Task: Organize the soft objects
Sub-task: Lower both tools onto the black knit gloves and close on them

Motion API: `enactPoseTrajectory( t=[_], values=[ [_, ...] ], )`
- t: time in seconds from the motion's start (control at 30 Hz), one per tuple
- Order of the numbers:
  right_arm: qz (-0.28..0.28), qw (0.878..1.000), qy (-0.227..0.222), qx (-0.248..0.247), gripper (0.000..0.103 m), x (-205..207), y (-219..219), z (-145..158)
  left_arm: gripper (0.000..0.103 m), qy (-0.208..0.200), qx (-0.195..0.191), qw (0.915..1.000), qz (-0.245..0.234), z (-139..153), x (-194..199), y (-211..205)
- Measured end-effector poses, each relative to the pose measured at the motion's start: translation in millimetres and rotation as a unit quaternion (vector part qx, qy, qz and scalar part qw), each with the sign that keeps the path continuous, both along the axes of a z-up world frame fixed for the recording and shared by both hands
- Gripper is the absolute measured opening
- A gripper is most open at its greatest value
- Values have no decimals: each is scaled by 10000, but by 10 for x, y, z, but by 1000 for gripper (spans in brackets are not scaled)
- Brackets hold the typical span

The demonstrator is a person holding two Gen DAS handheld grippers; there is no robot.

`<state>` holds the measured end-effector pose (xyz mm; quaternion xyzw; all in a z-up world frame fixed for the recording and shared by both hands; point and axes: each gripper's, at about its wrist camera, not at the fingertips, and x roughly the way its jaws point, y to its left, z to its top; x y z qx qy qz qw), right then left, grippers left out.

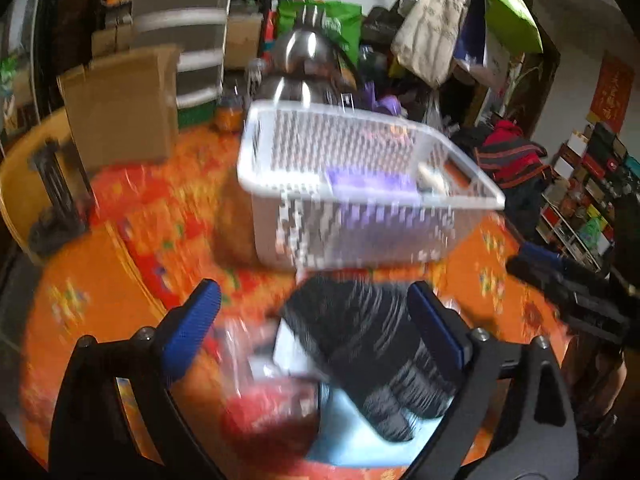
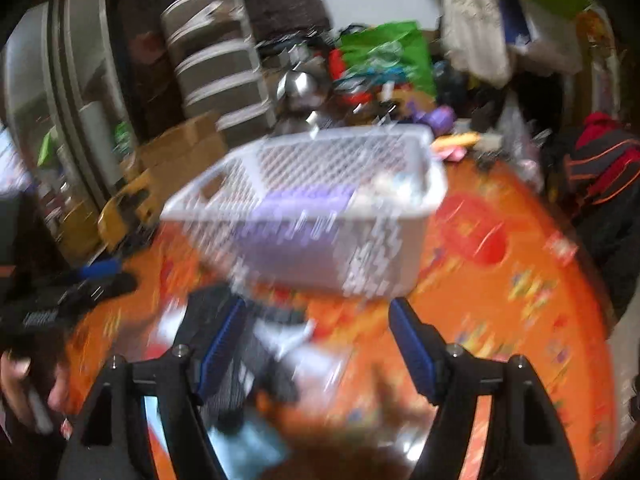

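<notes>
Both views are motion-blurred. A white mesh basket (image 1: 360, 184) stands on the orange patterned tablecloth (image 1: 120, 280) with a purple soft item (image 1: 368, 184) inside; it also shows in the right wrist view (image 2: 320, 216). My left gripper (image 1: 316, 316) is open, its blue pads either side of a black knitted glove (image 1: 368, 348) that lies on a light blue cloth (image 1: 360, 440) beside a red soft item (image 1: 268, 412). My right gripper (image 2: 316, 336) is open and empty, with the black glove (image 2: 244, 368) by its left finger.
A cardboard box (image 1: 120, 108) and a steel kettle (image 1: 304, 68) stand behind the basket. Drawers, bags and clutter fill the back. A red and black garment (image 1: 512, 152) lies at the right. The right gripper (image 1: 568, 288) shows at the left view's right edge.
</notes>
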<state>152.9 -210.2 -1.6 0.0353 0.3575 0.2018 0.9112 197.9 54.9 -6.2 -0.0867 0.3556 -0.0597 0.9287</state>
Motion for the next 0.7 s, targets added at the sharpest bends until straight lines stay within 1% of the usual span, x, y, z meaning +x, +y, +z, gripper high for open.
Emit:
enactPoseTrajectory(
  t=[0.03, 0.07, 0.1, 0.13, 0.17, 0.2, 0.33, 0.37, 0.4, 0.43, 0.5, 0.63, 0.67, 0.7],
  values=[
    [33, 10000, 53, -61, 66, -38, 37, -84, 93, 54, -25, 10000, -14, -124, -27, 3],
    [61, 9999, 91, -118, 62, -52, 73, -159, 93, 164, 44, 9999, -25, -275, -8, -5],
    [124, 9996, 174, -190, 55, -49, 128, -252, 90, 242, 88, 9997, -44, -357, 29, -22],
    [206, 9994, 241, -165, 48, -43, 159, -303, 88, 418, 121, 9990, -40, -484, 80, -25],
    [306, 9990, 324, -93, 46, -33, 187, -353, 83, 508, 97, 9987, -50, -564, 97, -44],
    [415, 9983, 417, -25, 44, -20, 223, -400, 80, 585, 11, 9982, -132, -635, 105, -51],
    [581, 9972, 461, 39, 44, -40, 301, -465, 76, 609, -59, 9977, -295, -727, 30, -141],
    [604, 9971, 457, 57, 44, -50, 313, -473, 73, 591, -11, 9976, -357, -744, 5, -180],
    [593, 9972, 448, 28, 44, -52, 338, -479, 72, 592, 39, 9975, -390, -762, 2, -218],
    [595, 9972, 445, 0, 44, -53, 349, -493, 72, 625, 73, 9970, -455, -811, -4, -253],
    [607, 9971, 466, -18, 44, -25, 344, -520, 72, 603, 200, 9971, -425, -858, 23, -316],
    [677, 9966, 474, 4, 37, -25, 372, -529, 72, 552, 48, 9976, -425, -893, 27, -284],
    [692, 9965, 466, -10, 36, -29, 379, -525, 68, 556, 28, 9976, -423, -908, 43, -289],
    [709, 9964, 459, -30, 33, -32, 387, -525, 57, 550, 30, 9975, -431, -919, 71, -275]
  ],
)
